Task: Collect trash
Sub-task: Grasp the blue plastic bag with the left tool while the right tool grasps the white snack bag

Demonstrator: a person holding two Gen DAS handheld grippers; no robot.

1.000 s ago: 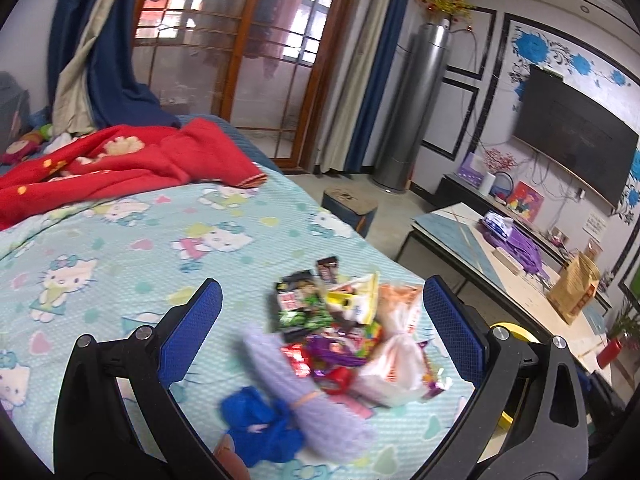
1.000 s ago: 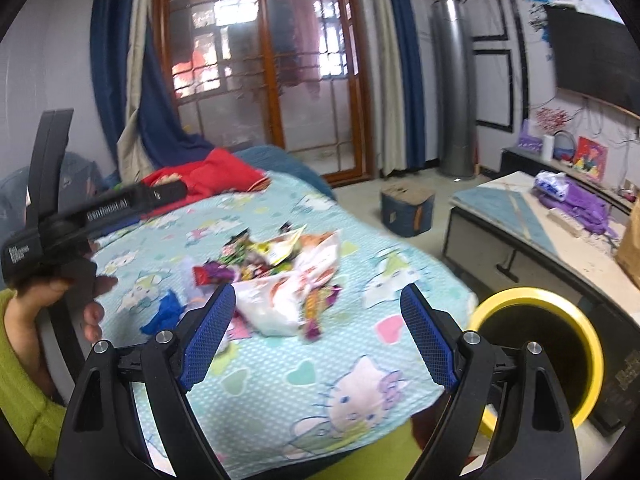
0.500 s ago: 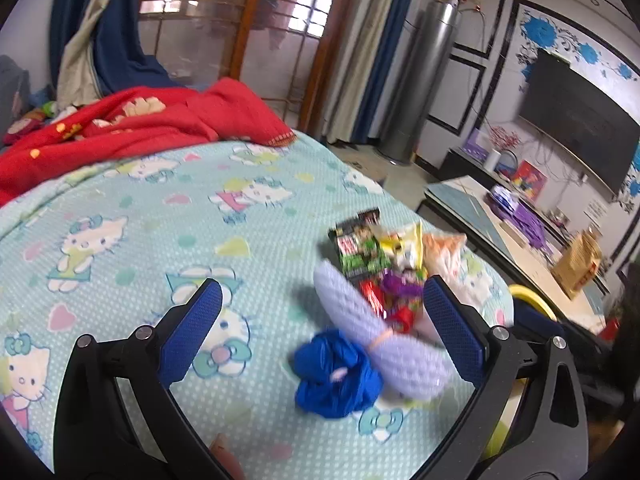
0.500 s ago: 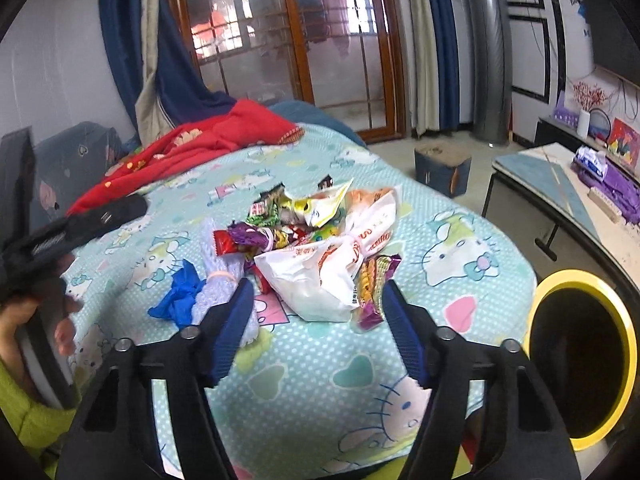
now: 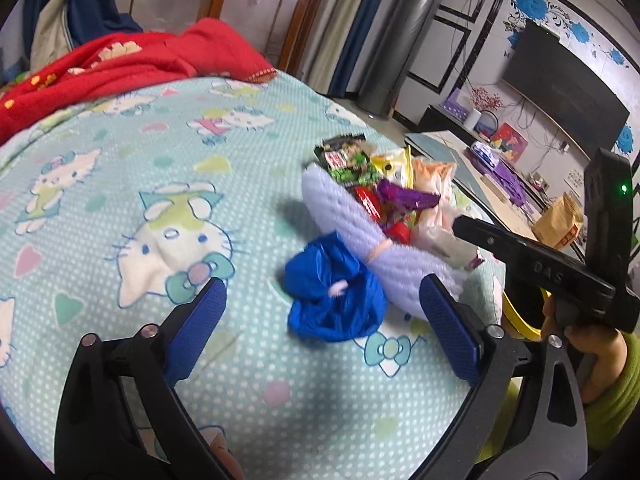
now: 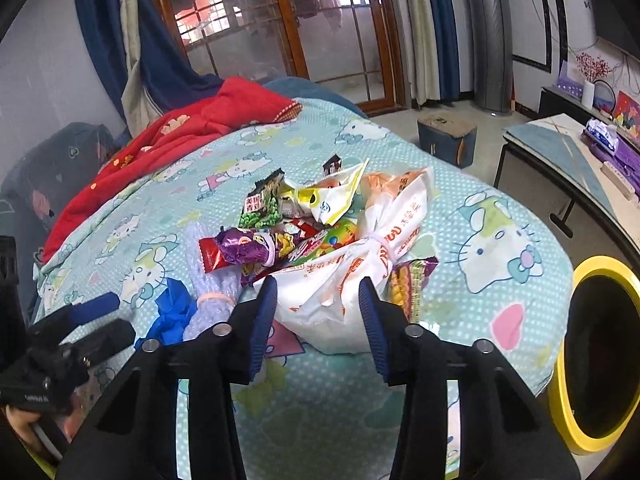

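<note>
Left wrist view, far left: cartoon-cat bedsheet [image 5: 120, 184], bare of litter there, red blanket [image 5: 120, 60] bunched at upper left. Lower centre: left gripper [image 5: 320, 328], jaws spread wide and just beginning to close, nothing between the pads. Directly ahead in the gap, a crumpled blue bag [image 5: 336, 296], lying flat on the sheet, near the fingertips yet apart from them. Touching its upper right edge, a pale lilac mesh roll [image 5: 360, 232], long axis running from upper left to lower right of the frame, banded at the middle. Beyond that, toward upper right, the heap of snack wrappers [image 5: 372, 184].

Right wrist view, lower left: the blue bag and mesh roll again, left of the fingers. Centre: right gripper [image 6: 318, 320], jaws closing around the lower end of a tied white plastic bag [image 6: 340, 300], bag between the pads but contact not clear. Long axis of that bag rising toward upper right, knot at mid-length. Far right edge: yellow-rimmed trash bin [image 6: 568, 360], beside the bed.

Judged nearest pairings: left hand to blue bag, right hand to white bag, straight ahead in both cases.
</note>
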